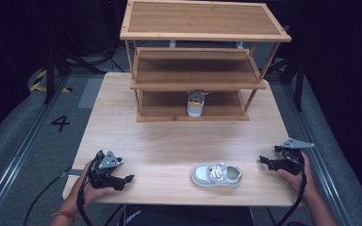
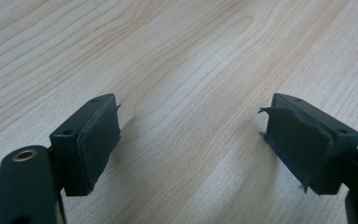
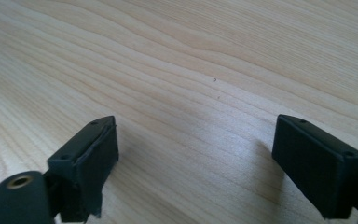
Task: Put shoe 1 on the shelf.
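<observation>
Left hand-held gripper (image 1: pixel 131 178) open | floor marking (image 1: pixel 60 123) reads "4"

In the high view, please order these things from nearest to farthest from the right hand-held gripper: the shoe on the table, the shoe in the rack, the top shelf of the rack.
From the right hand-held gripper:
1. Shoe on the table, lying to its left near the front edge.
2. Shoe in the rack, standing on the bottom shelf, farther back.
3. Top shelf, highest and at the far end.

Table (image 1: pixel 136 136): rack (image 1: pixel 202 28) standing at 12 o'clock.
Bottom shelf: one shoe (image 1: pixel 195 104).
Near edge: second shoe (image 1: pixel 216 174) at 6 o'clock.
Left gripper (image 1: pixel 131 178): 8 o'clock.
Right gripper (image 1: pixel 262 160): 4 o'clock.
</observation>
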Demonstrator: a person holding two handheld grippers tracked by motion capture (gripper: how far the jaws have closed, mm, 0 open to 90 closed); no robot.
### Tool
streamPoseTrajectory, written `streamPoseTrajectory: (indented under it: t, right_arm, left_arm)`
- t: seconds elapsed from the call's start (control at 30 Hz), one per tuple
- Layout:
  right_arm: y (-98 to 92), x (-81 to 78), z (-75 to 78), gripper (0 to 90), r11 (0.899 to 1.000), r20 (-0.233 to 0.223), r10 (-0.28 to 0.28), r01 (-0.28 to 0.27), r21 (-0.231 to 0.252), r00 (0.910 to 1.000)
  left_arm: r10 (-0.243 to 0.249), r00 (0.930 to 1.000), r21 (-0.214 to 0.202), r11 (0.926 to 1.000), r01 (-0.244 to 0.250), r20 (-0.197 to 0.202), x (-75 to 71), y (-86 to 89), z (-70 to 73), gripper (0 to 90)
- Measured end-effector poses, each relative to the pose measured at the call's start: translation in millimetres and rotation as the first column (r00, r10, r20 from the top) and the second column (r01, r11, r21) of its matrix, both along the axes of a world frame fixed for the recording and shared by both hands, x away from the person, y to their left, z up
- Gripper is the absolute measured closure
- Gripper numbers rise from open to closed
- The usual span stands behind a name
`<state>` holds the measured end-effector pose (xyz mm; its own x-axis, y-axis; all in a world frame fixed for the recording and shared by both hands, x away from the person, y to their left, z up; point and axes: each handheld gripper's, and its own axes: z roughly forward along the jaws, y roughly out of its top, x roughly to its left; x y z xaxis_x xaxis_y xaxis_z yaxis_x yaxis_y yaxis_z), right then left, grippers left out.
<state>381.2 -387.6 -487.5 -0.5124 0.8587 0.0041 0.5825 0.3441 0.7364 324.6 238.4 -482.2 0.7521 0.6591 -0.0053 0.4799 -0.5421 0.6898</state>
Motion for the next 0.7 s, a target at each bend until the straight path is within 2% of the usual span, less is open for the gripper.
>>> streamPoseTrajectory:
  t: [0.07,0.13,0.2,0.3,0.37,0.47,0.6,0.63,0.7]
  right_arm:
    - [0.2,-0.9,0.1,16.2,1.0,0.004,0.008,-0.008,-0.001,1.0]
    - [1.8,-3.9,1.1,18.9,0.999,0.012,0.049,-0.049,-0.01,0.9987]
    - [4.0,-7.5,2.7,21.2,0.997,-0.001,0.08,-0.08,-0.014,0.9968]
    - [12.5,-16.5,6.4,23.5,0.986,-0.006,0.162,-0.162,-0.032,0.9867]
    - [19.2,-23.2,10.7,24.5,0.974,0.008,0.222,-0.221,-0.046,0.975]
    - [29.5,-32.8,19.3,25.5,0.954,0.019,0.3,-0.299,-0.035,0.9538]
    - [44.2,-45.7,30.8,26.5,0.921,0.017,0.39,-0.39,-0.029,0.9206]
    - [49.8,-50.0,33.9,26.5,0.905,0.021,0.426,-0.426,-0.026,0.9044]
    - [57.3,-54.1,35.6,26.5,0.892,0.014,0.451,-0.45,-0.03,0.8925]
  left_arm:
    - [0.004,1.0,-0.001,1.0,-0.004,0.0,0.0,-0.4,-0.1,17.2]
    - [0.006,1.0,0.003,1.0,-0.006,0.001,-0.1,-0.4,0.1,17.2]
    - [0.004,1.0,0.006,1.0,-0.004,0.004,0.0,-0.3,0.2,17.2]
    - [0.004,1.0,0.006,1.0,-0.004,0.004,0.0,-0.3,0.2,17.1]
    - [0.008,1.0,0.001,1.0,-0.008,0.0,-0.3,-0.6,0.0,17.2]
    - [0.004,1.0,0.006,1.0,-0.004,0.004,0.0,-0.3,0.2,17.1]
    - [0.005,1.0,0.006,1.0,-0.005,0.004,-0.1,-0.3,0.2,17.1]
    - [0.005,1.0,0.006,1.0,-0.005,0.004,-0.1,-0.4,0.1,17.1]
    - [0.005,1.0,0.006,1.0,-0.005,0.004,-0.1,-0.3,0.2,17.1]
